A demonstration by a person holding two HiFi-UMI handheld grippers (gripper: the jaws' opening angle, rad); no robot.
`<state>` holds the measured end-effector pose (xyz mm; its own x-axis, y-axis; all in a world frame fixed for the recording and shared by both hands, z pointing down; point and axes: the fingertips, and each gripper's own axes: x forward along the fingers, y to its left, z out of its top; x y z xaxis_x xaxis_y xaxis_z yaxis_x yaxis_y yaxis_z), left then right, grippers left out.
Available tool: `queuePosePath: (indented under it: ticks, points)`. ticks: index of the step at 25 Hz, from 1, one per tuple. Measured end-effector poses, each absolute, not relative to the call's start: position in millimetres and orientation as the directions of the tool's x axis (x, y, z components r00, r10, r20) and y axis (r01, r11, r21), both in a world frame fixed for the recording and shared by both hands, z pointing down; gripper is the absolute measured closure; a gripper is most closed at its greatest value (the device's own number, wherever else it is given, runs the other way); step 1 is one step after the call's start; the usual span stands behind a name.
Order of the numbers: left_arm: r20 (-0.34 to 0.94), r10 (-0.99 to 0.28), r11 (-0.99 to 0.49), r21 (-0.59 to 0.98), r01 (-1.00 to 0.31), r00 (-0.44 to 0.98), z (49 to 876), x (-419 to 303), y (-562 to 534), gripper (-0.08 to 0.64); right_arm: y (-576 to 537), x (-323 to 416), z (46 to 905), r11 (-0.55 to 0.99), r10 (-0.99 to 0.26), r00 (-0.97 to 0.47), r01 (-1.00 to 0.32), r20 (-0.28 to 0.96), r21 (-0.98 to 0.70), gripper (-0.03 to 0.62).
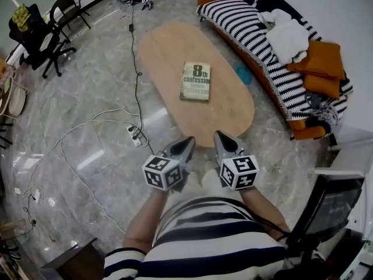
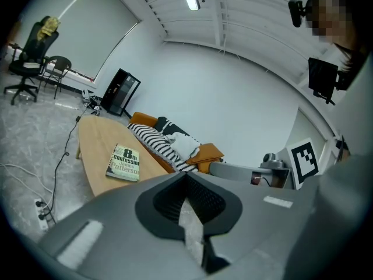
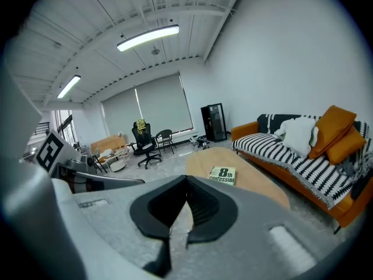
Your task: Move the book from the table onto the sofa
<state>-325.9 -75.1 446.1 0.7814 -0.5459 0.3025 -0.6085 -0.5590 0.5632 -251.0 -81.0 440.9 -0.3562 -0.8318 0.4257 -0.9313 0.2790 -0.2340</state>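
A pale green paperback book [image 1: 195, 81] lies flat on the oval wooden table [image 1: 169, 48], near its middle. The same book [image 2: 123, 163] shows in the left gripper view and again [image 3: 222, 175] in the right gripper view, well ahead of both grippers. My left gripper [image 1: 189, 144] and right gripper [image 1: 220, 137] hover side by side just off the table's near end, both shut and empty. The orange sofa [image 1: 309, 127] with a striped throw [image 1: 256, 37] runs along the table's right side.
On the sofa lie a white cloth [image 1: 288, 37] and orange cushions [image 1: 320, 66]. A blue object [image 1: 242, 73] sits on the floor between table and sofa. A power strip [image 1: 135, 135] and cables [image 1: 87, 121] trail left of the table. Office chairs [image 1: 44, 34] stand far left.
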Motion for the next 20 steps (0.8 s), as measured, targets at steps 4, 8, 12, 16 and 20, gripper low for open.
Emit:
queuePosePath:
  ticks: [4,8,12,16,20]
  points:
    - [0.323,-0.554,-0.544,0.557,-0.628,0.767,453.7,-323.5,-94.7,0.558,-98.6,-248.5,444.3,0.277,-0.831,-0.354,-0.932,0.428,-0.233,0.592]
    - [0.343,-0.555,-0.544,0.54,-0.642,0.758,457.5,-317.9,-117.4,0.558,-119.7,-248.7,449.8,0.284,-0.821,-0.371,-0.925,0.433,-0.253,0.592]
    - [0.359,-0.558,-0.537,0.531,-0.655,0.748,463.7,-308.4,-143.3,0.558,-146.8,-242.9,454.8,0.295,-0.812,-0.388,-0.917,0.435,-0.268,0.592]
    - [0.386,-0.552,-0.526,0.526,-0.668,0.739,477.0,-297.6,-167.5,0.558,-173.7,-233.5,464.2,0.307,-0.797,-0.403,-0.912,0.449,-0.273,0.592]
    - [0.413,-0.54,-0.525,0.516,-0.677,0.733,489.7,-284.0,-196.8,0.558,-205.9,-219.7,473.3,0.313,-0.786,-0.412,-0.908,0.462,-0.278,0.592]
